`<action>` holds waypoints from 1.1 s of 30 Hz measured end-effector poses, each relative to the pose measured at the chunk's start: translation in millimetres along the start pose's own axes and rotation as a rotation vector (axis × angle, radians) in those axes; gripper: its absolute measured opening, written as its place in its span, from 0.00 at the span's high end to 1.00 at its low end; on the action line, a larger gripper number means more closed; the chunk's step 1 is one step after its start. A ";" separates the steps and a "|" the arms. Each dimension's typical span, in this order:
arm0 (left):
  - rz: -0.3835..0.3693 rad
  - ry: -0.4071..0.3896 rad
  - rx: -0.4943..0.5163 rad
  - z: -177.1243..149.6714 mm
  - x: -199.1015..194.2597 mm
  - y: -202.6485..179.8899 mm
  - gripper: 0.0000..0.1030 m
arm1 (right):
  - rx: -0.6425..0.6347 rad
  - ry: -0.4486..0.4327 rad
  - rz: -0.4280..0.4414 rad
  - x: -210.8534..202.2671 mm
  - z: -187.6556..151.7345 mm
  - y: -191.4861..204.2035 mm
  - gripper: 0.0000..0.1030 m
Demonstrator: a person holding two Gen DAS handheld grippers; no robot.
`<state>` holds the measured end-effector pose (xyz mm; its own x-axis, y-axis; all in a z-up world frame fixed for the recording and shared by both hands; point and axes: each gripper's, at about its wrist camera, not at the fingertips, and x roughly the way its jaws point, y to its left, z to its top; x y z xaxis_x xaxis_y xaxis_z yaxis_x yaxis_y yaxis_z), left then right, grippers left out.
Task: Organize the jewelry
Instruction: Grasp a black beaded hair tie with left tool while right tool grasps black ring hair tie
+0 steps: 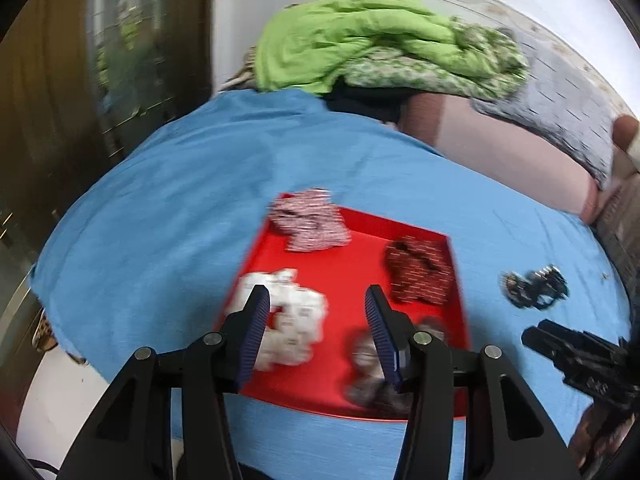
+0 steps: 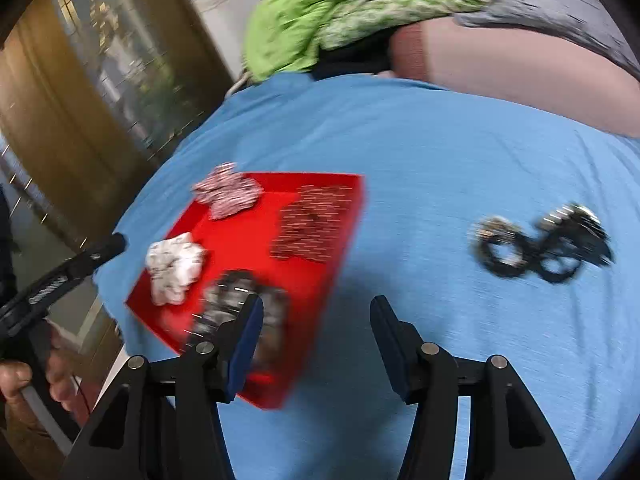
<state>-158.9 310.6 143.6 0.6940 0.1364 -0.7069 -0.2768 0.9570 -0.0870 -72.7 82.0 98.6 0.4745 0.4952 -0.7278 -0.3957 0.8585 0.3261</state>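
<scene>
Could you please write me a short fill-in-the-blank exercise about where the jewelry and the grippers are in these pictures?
1. The shallow red tray rests on a ____ cloth.
2. The dark tangled jewelry pile lies on the cloth, ____ the tray.
3. The white patterned bundle lies ____ the tray.
4. Both the left gripper and the right gripper are open and hold ____.

Missing words: blue; outside; inside; nothing

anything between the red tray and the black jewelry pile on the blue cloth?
Nothing: only bare blue cloth separates the red tray from the black jewelry pile, clearest in the right wrist view.
</scene>
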 end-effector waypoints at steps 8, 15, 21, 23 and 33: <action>-0.121 0.081 0.123 -16.1 23.0 -91.4 0.52 | 0.176 -0.056 -0.201 -31.1 -14.4 -121.4 0.42; -0.229 0.152 0.206 -17.9 82.3 -182.5 0.52 | 0.293 -0.077 -0.201 -24.6 -1.4 -189.5 0.42; -0.294 0.239 0.233 -12.8 138.5 -235.5 0.68 | 0.310 -0.087 -0.147 -8.1 10.3 -202.7 0.42; -0.310 0.266 0.229 -12.2 151.8 -246.0 0.70 | 0.323 -0.086 -0.108 -2.3 11.4 -205.9 0.42; -0.328 0.297 0.247 -13.2 179.2 -271.8 0.85 | 0.372 -0.077 -0.054 13.0 8.1 -221.0 0.59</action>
<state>31.9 71.6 31.3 0.4895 -0.2257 -0.8423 0.1144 0.9742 -0.1946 27.3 -100.2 21.9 0.5501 0.4441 -0.7072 -0.0626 0.8664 0.4954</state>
